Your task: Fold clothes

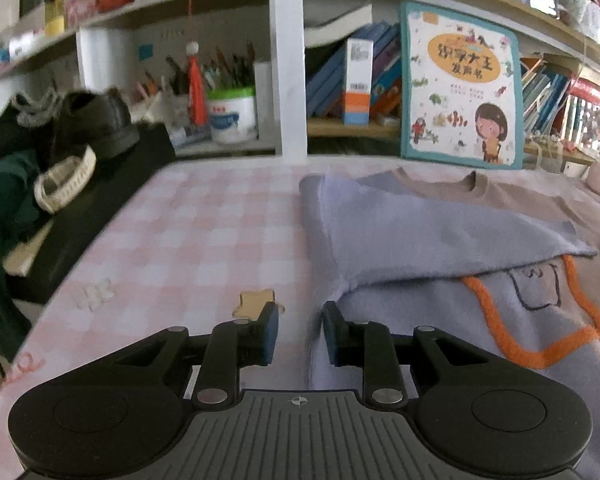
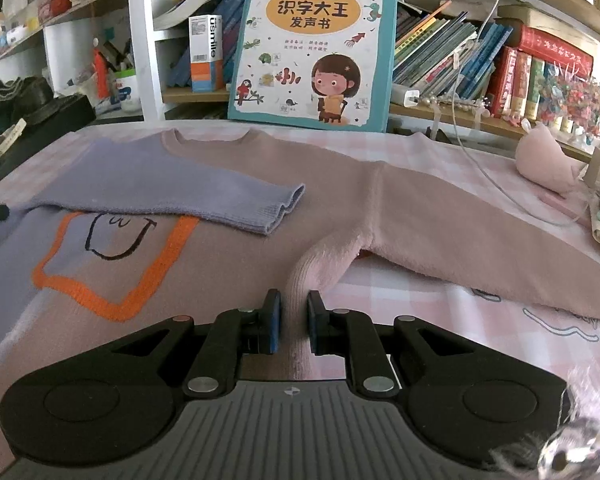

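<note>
On the pink-checked surface a sweater lies spread flat, half lavender and half dusty pink, its neckline toward the picture book that leans against the shelf behind it. The lavender sleeve is folded across the chest, its ribbed cuff resting just above the orange-outlined patch with a drawn smile. The pink sleeve is bent in from the sweater's other side, and its cuff runs down between the pads of the right tool, which is narrowly closed and pinching that cuff; both blue-faced pads touch the knit.

The left tool sits at the lavender edge of the sweater, on the side away from the pink sleeve. Its jaws stand a small way apart with nothing pressed between them: one pad hovers over bare checked cloth, the other is at the edge of the lavender fabric, though contact cannot be told. Just beyond that tool, beside the sweater's edge, a star-shaped piece lies on the surface.

Further from the sweater, past the surface's edge, dark shoes and a woven band rest on a black stand. A white tub of pens stands on the shelf beside the picture book. A pink soft toy sits beyond the pink shoulder.
</note>
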`<state>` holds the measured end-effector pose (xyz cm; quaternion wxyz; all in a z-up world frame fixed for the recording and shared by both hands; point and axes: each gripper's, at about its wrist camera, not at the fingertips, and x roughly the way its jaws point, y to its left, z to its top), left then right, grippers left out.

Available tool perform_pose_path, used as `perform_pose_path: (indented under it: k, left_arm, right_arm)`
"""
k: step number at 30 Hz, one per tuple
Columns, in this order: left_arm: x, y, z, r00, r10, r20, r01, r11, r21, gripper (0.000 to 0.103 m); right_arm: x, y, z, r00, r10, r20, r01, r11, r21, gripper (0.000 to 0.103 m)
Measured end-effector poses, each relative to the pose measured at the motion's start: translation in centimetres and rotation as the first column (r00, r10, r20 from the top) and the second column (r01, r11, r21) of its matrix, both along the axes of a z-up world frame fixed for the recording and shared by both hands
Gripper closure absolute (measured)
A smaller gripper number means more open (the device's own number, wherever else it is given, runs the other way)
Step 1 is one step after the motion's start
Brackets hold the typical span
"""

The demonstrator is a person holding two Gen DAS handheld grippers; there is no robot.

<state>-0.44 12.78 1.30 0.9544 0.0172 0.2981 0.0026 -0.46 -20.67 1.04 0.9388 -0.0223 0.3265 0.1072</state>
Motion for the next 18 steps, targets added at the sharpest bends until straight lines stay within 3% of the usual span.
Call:
perform_pose_path:
  k: [6,10,14,15,17,18]
  left_arm:
    - [-0.6,-1.0,1.2,0.997,-0.060,0.041,0.062,0.998,-0.030,0.072]
    - [-0.6,-1.8,0.7,0.995,-0.092,0.025,0.094,0.995,-0.047,0.069]
    - [-0.6,-2.6,0.0,0.993,-0.120,0.000,0.120,0.991,-0.057,0.069]
    - [-0.6,-2.8,-0.1,0.992,-0.129,-0.003,0.129,0.990,-0.057,0.069]
    - [-0.7,-3.3,-0.1,0.989,-0.149,-0.005,0.149,0.988,-0.051,0.063]
    - [-0.8,-3.6,-0.1,0.987,-0.158,-0.005,0.158,0.986,-0.046,0.049]
  right_arm:
    - [-0.1,-0.2,0.0,1.000,-0.017,-0.001,0.017,1.000,0.017,0.087]
    - [-0.5,-0.7,0.2,0.999,-0.038,0.017,0.038,0.999,0.013,0.067]
    - [-1.0,-1.6,0.5,0.996,-0.078,0.036,0.078,0.997,0.011,0.054]
    - [-1.1,-1.9,0.5,0.995,-0.089,0.038,0.089,0.996,0.014,0.047]
    - [-1.3,-2.7,0.6,0.992,-0.117,0.042,0.115,0.993,0.028,0.038]
    - [-1.3,-3.1,0.7,0.991,-0.129,0.044,0.128,0.991,0.036,0.035]
